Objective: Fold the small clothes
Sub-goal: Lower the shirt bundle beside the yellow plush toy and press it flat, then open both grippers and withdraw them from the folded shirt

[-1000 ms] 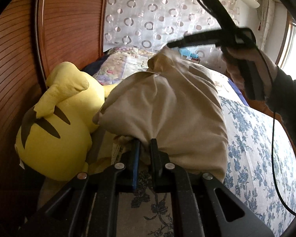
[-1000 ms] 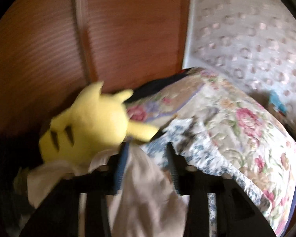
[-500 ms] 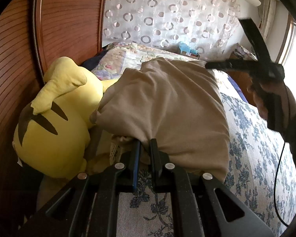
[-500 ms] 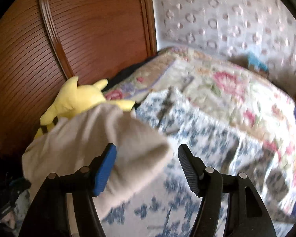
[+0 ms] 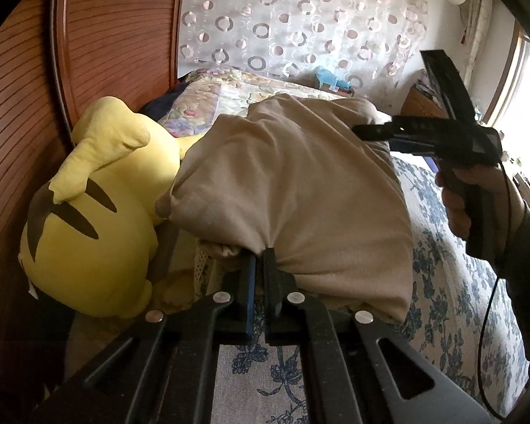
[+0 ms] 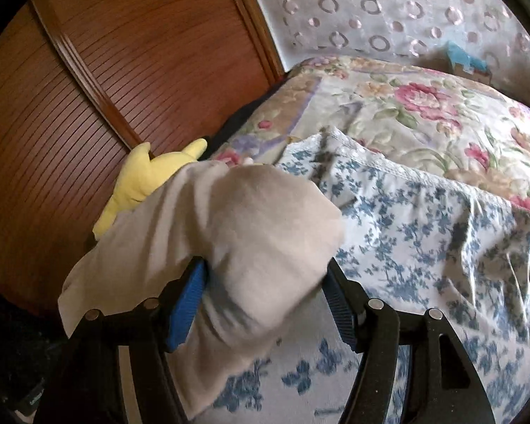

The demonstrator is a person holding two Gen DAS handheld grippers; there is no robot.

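Observation:
A beige garment (image 5: pixel 293 190) is bunched over the bed, and my left gripper (image 5: pixel 259 268) is shut on its near edge. The cloth drapes away from the fingers and rests partly against a yellow plush toy (image 5: pixel 88 219). In the left wrist view, a person's hand (image 5: pixel 477 198) holds my right gripper (image 5: pixel 381 137) at the garment's far right edge. In the right wrist view, the right gripper (image 6: pixel 265 305) stands open, blue pads (image 6: pixel 189 304) wide apart, with a rounded fold of the beige garment (image 6: pixel 258 243) lying between them.
The bed carries a blue-flowered sheet (image 6: pixel 424 247) and a pink-flowered quilt (image 6: pixel 424 113) behind it. A slatted wooden panel (image 5: pixel 106 42) rises at the left behind the plush toy (image 6: pixel 141 176). A white curtain with rings (image 5: pixel 300 28) hangs at the back. A cable (image 5: pixel 491 300) trails from the hand.
The right gripper opened wide, let the raised far end of the garment drop, swung right, then came back down with its fingers either side of the fold. The left gripper stayed shut.

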